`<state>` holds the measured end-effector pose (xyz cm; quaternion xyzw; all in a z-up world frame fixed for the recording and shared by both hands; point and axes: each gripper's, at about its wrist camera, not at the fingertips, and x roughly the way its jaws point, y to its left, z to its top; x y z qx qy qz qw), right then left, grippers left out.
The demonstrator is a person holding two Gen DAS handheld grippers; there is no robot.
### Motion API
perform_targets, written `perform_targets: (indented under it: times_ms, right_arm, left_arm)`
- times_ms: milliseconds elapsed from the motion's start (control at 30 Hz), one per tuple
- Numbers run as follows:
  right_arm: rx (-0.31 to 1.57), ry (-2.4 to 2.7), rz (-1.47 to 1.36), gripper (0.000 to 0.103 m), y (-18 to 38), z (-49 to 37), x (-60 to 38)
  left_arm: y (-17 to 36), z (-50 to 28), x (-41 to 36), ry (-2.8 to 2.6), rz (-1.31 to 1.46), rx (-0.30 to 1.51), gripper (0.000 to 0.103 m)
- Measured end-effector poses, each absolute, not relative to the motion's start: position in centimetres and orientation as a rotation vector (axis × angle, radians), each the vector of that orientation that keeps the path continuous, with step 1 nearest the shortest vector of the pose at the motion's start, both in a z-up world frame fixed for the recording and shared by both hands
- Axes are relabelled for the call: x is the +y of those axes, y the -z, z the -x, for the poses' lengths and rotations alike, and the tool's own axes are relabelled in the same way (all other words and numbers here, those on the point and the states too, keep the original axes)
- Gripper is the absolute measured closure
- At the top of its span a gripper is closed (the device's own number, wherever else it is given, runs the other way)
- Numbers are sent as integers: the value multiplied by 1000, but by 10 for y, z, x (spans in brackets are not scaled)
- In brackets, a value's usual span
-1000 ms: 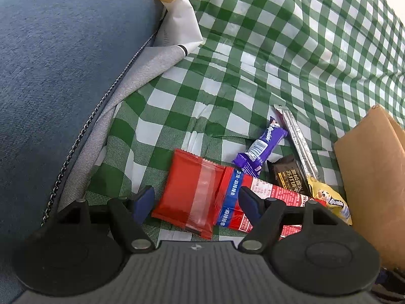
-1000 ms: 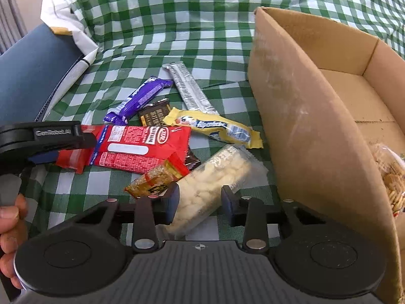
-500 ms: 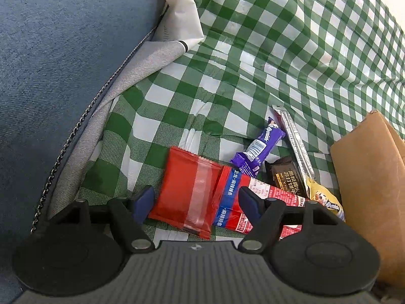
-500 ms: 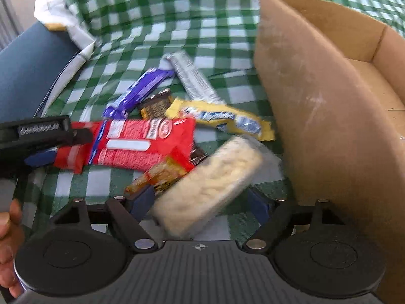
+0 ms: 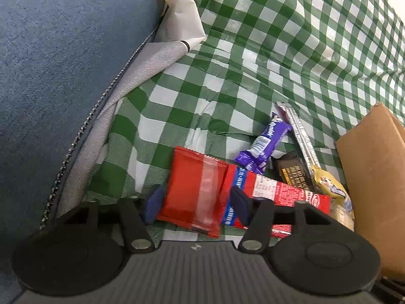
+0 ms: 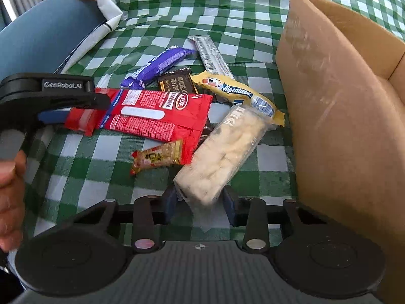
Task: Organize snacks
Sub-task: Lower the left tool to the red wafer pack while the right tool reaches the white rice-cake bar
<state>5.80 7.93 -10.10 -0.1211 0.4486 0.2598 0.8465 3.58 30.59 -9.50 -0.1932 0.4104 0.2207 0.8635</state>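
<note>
A red snack packet [image 5: 195,190] lies on the green checked cloth [image 5: 278,50]. Its folded end sits between the pads of my left gripper [image 5: 196,202], whose jaws are closing and touch both its edges. In the right wrist view the same red packet [image 6: 157,116] shows its printed face. My right gripper [image 6: 202,202] is closing on the near end of a white puffed bar in a clear wrapper [image 6: 225,152], which is tilted toward the box. Beside them lie a purple bar [image 6: 162,65], a silver bar [image 6: 212,53], a dark brown packet [image 6: 177,83], a yellow candy pack [image 6: 238,92] and a small golden packet [image 6: 157,158].
An open cardboard box [image 6: 341,101] stands right of the pile, its near wall close to my right gripper. A blue cushion with a zip [image 5: 63,63] and a white paper bag [image 5: 179,25] fill the left side. A person's hand [image 6: 10,190] holds the left gripper's handle.
Both grippers' jaws have narrowed. The left pads came in against the red packet's end. The right jaws widened, then closed on the white bar, which tilted up to the right.
</note>
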Motion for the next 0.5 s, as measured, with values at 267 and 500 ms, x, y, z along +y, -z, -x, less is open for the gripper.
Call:
perform_targets:
  times_ms: [267, 500]
  right_arm:
    - [959, -675, 339, 68, 93, -39, 62]
    - [913, -726, 445, 41, 95, -23, 66]
  left_arm:
    - [89, -23, 314, -439, 488, 850, 77]
    - [86, -19, 318, -453, 505, 830, 51]
